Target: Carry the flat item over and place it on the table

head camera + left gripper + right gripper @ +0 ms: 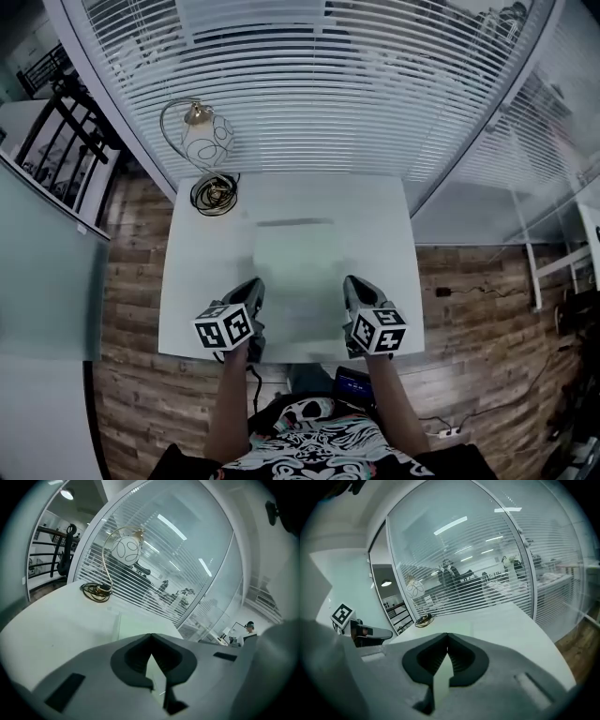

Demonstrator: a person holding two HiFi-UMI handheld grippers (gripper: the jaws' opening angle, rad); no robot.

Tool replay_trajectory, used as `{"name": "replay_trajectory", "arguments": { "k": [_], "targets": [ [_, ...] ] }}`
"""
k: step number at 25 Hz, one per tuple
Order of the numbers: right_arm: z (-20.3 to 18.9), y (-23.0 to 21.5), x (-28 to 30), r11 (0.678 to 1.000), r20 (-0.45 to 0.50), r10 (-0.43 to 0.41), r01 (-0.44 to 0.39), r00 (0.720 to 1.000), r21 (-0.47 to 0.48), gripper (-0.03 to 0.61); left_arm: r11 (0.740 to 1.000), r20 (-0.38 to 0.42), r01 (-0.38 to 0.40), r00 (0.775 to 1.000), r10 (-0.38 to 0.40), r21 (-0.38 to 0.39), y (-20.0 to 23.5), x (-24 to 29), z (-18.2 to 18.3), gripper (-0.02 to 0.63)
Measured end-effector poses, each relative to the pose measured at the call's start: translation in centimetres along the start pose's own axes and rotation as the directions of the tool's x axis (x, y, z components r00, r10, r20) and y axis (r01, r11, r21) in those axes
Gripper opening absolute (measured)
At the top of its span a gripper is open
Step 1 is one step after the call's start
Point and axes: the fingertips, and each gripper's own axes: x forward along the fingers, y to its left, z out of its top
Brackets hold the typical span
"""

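A pale, translucent flat sheet [298, 272] lies over the middle of the white table [192, 281], its far edge showing as a dark line. My left gripper [255, 286] is shut on the sheet's left edge and my right gripper [349, 284] on its right edge, both near the table's front. In the left gripper view the jaws [151, 635] meet with the sheet [138, 625] running out ahead of them. The right gripper view shows the jaws [447, 634] closed, a pale strip of sheet [461, 626] passing between them. Whether the sheet rests on the table or hangs just above it I cannot tell.
A curved brass lamp with a white globe [206, 141] stands at the table's far left corner beside a coil of cable [216, 194]. Glass walls with slatted blinds [356, 84] curve behind the table. Wooden floor [469, 300] lies on both sides. A black rack [56, 141] stands left.
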Motion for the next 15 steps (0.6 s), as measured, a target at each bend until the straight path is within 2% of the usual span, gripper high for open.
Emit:
{"name": "replay_trajectory", "arguments": {
  "k": [3, 7, 15],
  "targets": [
    [0.6, 0.6, -0.9, 0.999, 0.027, -0.005, 0.006, 1.000, -0.037, 0.006, 1.000, 0.041, 0.001, 0.999, -0.002, 0.023, -0.6, -0.9, 0.9, 0.006],
    [1.8, 1.8, -2.0, 0.997, 0.074, 0.032, -0.027, 0.997, -0.076, 0.006, 0.997, 0.103, 0.022, 0.994, -0.030, 0.077, -2.1, -2.2, 2.1, 0.006],
    [1.7, 3.1, -3.3, 0.991, 0.075, 0.042, -0.032, 0.996, -0.130, 0.006, 0.992, 0.161, 0.021, 0.986, -0.041, 0.124, -3.4, -3.8, 2.7, 0.006]
  ]
}}
